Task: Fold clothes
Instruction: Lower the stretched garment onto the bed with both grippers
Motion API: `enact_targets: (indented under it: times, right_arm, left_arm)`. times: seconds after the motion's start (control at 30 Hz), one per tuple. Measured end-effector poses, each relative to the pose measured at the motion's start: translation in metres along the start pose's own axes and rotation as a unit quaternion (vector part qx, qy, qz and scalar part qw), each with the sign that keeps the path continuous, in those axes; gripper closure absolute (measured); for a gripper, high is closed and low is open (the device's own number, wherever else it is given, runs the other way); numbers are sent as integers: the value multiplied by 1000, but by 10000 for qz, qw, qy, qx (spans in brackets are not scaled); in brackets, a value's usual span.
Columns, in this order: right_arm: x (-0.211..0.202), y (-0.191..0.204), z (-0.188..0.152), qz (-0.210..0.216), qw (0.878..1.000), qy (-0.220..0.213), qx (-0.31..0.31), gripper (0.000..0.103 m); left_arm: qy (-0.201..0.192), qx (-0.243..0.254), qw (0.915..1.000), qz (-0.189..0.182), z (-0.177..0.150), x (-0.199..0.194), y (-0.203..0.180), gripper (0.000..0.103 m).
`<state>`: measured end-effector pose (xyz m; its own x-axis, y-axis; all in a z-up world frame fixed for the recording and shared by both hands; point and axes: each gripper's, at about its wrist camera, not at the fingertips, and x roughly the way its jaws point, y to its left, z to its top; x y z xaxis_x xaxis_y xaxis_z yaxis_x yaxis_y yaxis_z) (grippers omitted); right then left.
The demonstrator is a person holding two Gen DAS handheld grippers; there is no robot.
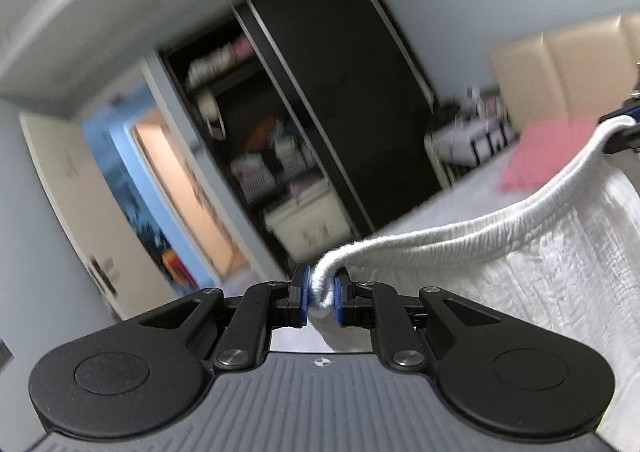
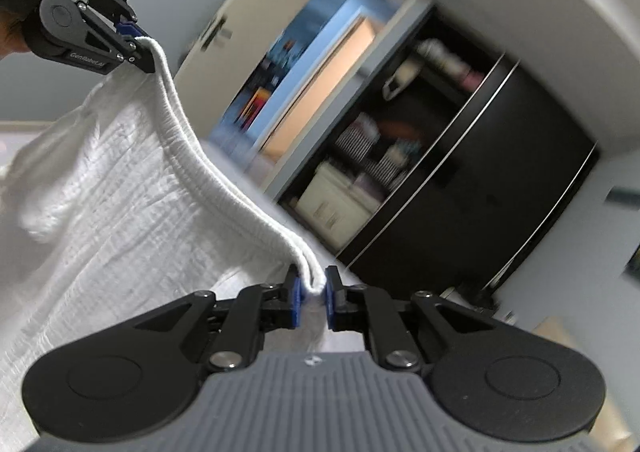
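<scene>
A white garment (image 1: 560, 272) of crinkled fabric is held up in the air by its ribbed elastic waistband (image 1: 460, 236), which is stretched between the two grippers. In the left wrist view, the left hand-held gripper (image 1: 323, 294) is seen closed on one end of the waistband, the blue pads (image 1: 305, 294) pressed against the bunched white band. From there the band runs toward two o'clock, where the right hand-held gripper (image 1: 622, 128) is glimpsed at the frame edge, clamped on the other end.

In the right wrist view, the right hand-held gripper (image 2: 312, 298) is seen closed on its end of the waistband (image 2: 224, 172), and the band climbs toward eleven o'clock to the left hand-held gripper (image 2: 134, 38), which is pinched on it. The cloth (image 2: 100, 212) hangs below the band, at about nine o'clock.

Behind the garment a dark sliding wardrobe (image 1: 340, 92) is seen with one side open and stuffed shelves shown. A bed (image 1: 460, 192) with a padded cream headboard (image 1: 560, 68) lies at about two o'clock in the left view, and a pink folded cloth (image 1: 540, 156) rests on it. The background is blurred.
</scene>
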<state>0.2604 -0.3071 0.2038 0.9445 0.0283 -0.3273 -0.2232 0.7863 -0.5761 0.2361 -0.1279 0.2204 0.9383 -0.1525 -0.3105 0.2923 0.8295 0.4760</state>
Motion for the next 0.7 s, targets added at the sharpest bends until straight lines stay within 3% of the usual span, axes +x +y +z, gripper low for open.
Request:
enact_targets:
  times: [0.23,0.33,0.43,0.53,0.6,0.7]
  right_arm:
    - [162,37,-46,361,9962,739,274,90]
    - [194,56,-73,447,9935,986,339,90]
    - [235,65,-77,520,9911,1157,406,90]
    - [235,92,-113,582,9886,1315,448,90]
    - [241,102,-118,602,9873,1399,445,90]
    - [213,123,-136,558,9862,1490,460,90]
  left_arm:
    - [811,163,9964,-187,-67,98,-34,92]
    - [1067,141,9938,-282,-88,125,-42,92]
    - [1281,169,9910,-347,-112,146,-51,92]
    - [1476,149,9881,-416,-134,165,-59,92]
    - [1581,85,9863,-464,-149,174,-63,92]
    - [1712,79,9840,-488,-166,190,-69,91]
